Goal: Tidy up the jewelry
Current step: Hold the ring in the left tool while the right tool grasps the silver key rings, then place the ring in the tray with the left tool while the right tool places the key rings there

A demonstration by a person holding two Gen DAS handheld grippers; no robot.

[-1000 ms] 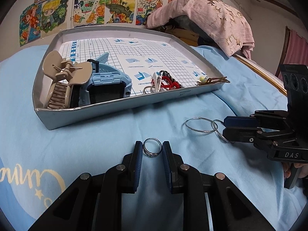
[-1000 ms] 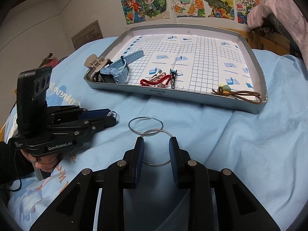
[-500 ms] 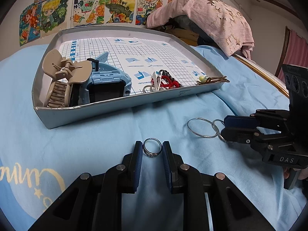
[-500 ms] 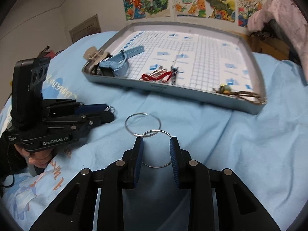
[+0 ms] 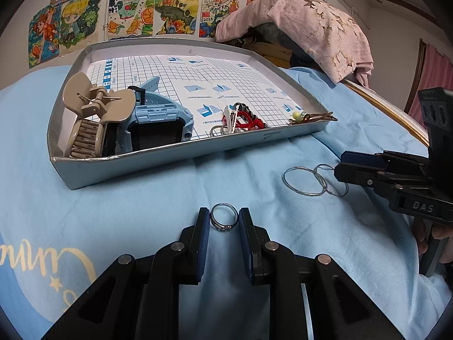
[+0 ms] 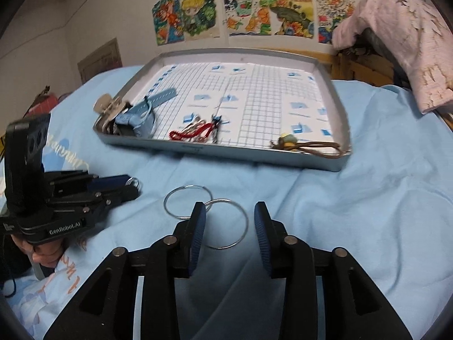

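My left gripper [image 5: 224, 222] is shut on a small silver ring [image 5: 224, 221], held just above the blue bedsheet. Two thin silver hoops [image 6: 206, 215] lie overlapping on the sheet. My right gripper [image 6: 229, 226] is open, its jaws standing either side of the nearer hoop [image 6: 226, 223] without touching it. In the left wrist view the hoops [image 5: 314, 180] lie at the right gripper's tips [image 5: 339, 167]. The grey tray [image 5: 170, 155] with a grid-paper floor holds a beige hair claw [image 5: 90, 113], a blue watch [image 5: 155, 124], a red bracelet [image 5: 243, 119] and a brown cord with a bead [image 5: 308, 117].
The tray [image 6: 337, 167] sits on the bed beyond both grippers. A pink cloth [image 5: 308, 25] drapes over items at the back right. Drawings hang on the wall behind. A wooden bed edge [image 5: 382, 104] runs along the right.
The right gripper's jaws have opened wider around the nearer hoop and the right gripper has drawn back a little. The left gripper still holds the ring in place.
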